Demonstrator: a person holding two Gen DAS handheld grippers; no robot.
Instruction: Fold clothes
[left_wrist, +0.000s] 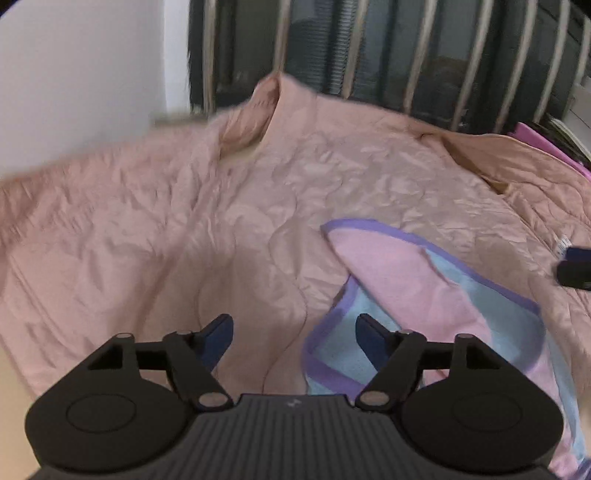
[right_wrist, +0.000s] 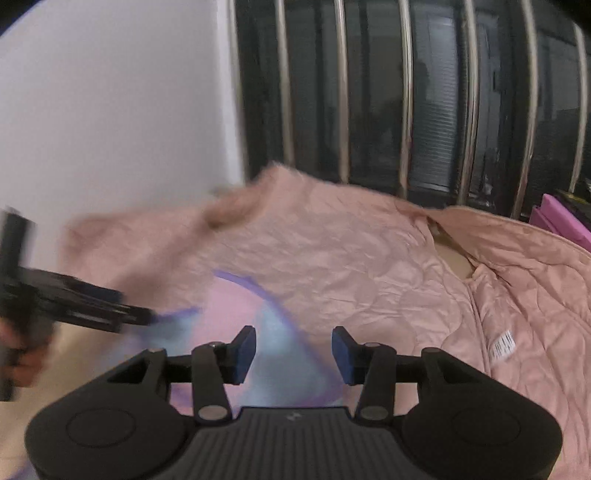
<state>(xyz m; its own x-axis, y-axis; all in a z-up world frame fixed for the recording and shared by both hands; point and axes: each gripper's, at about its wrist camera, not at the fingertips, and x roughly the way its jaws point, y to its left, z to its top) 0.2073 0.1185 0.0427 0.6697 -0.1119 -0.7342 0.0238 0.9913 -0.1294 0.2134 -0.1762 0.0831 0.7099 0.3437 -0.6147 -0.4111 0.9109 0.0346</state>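
A small garment (left_wrist: 424, 295) in pink and light blue with purple trim lies partly folded on a pink quilt (left_wrist: 184, 221). My left gripper (left_wrist: 293, 341) hovers over the garment's left edge, open, with nothing between its blue pads. The right gripper's tip (left_wrist: 574, 269) shows at the far right of this view. In the right wrist view my right gripper (right_wrist: 293, 354) is open above the same garment (right_wrist: 236, 314), which is blurred. The left gripper (right_wrist: 74, 302), held by a hand, shows at the left.
The quilt (right_wrist: 369, 258) covers the whole working surface, with a gap (right_wrist: 454, 258) between two quilt parts and a white label (right_wrist: 504, 345) at the right. A white wall (right_wrist: 110, 110) and dark window with metal bars (right_wrist: 406, 92) stand behind. Something purple (right_wrist: 557, 218) lies at the far right.
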